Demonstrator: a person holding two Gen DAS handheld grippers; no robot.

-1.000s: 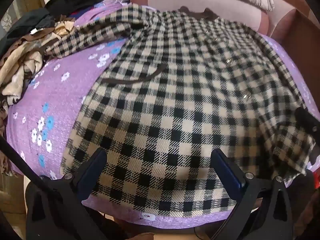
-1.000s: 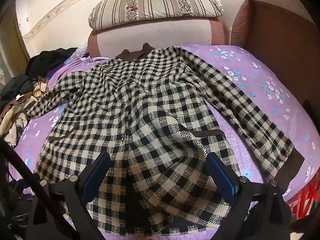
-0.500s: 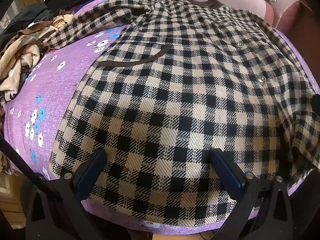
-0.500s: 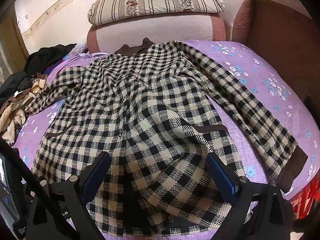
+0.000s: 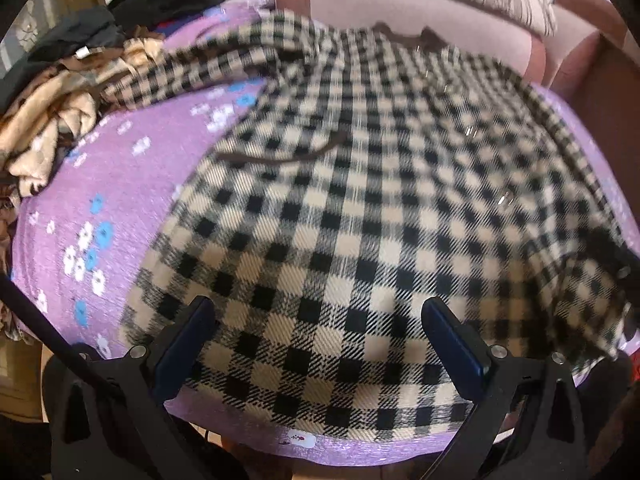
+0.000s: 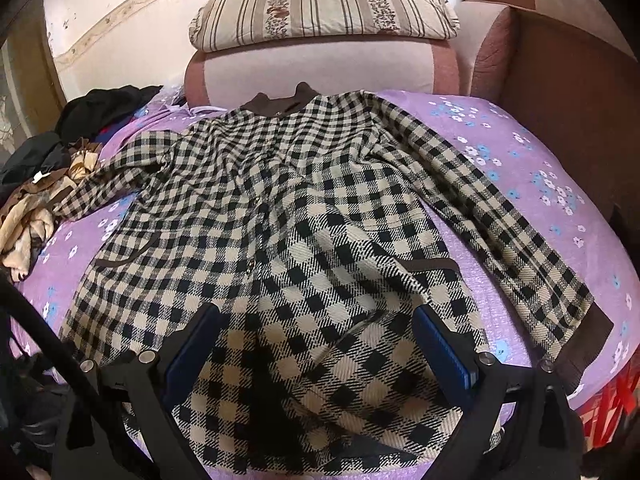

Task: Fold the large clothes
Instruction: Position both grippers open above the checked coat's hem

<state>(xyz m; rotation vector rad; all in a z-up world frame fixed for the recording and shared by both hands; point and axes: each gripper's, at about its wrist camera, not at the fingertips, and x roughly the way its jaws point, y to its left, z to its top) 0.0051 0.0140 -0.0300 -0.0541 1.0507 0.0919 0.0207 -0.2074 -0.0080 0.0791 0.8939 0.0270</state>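
A large black-and-cream checked coat [image 6: 280, 208] with a brown collar lies spread face up on a purple flowered bedspread [image 6: 520, 148], both sleeves out to the sides. In the left wrist view the same coat [image 5: 360, 200] fills the frame, blurred by motion. My left gripper [image 5: 320, 320] is open above the coat's lower left hem, nothing between its fingers. My right gripper [image 6: 316, 328] is open over the lower middle of the coat, also holding nothing. The right sleeve ends in a brown cuff [image 6: 584, 344] near the bed's edge.
A heap of dark and tan clothes [image 6: 44, 176] lies at the bed's left side. A striped pillow [image 6: 324, 8] rests on the pink headboard [image 6: 320, 68] behind the collar. A brown armrest [image 6: 560, 80] stands at the right.
The left gripper dipped close to the coat half a second ago and has since pulled back and up. The right gripper has drifted slightly forward. The coat has not moved.
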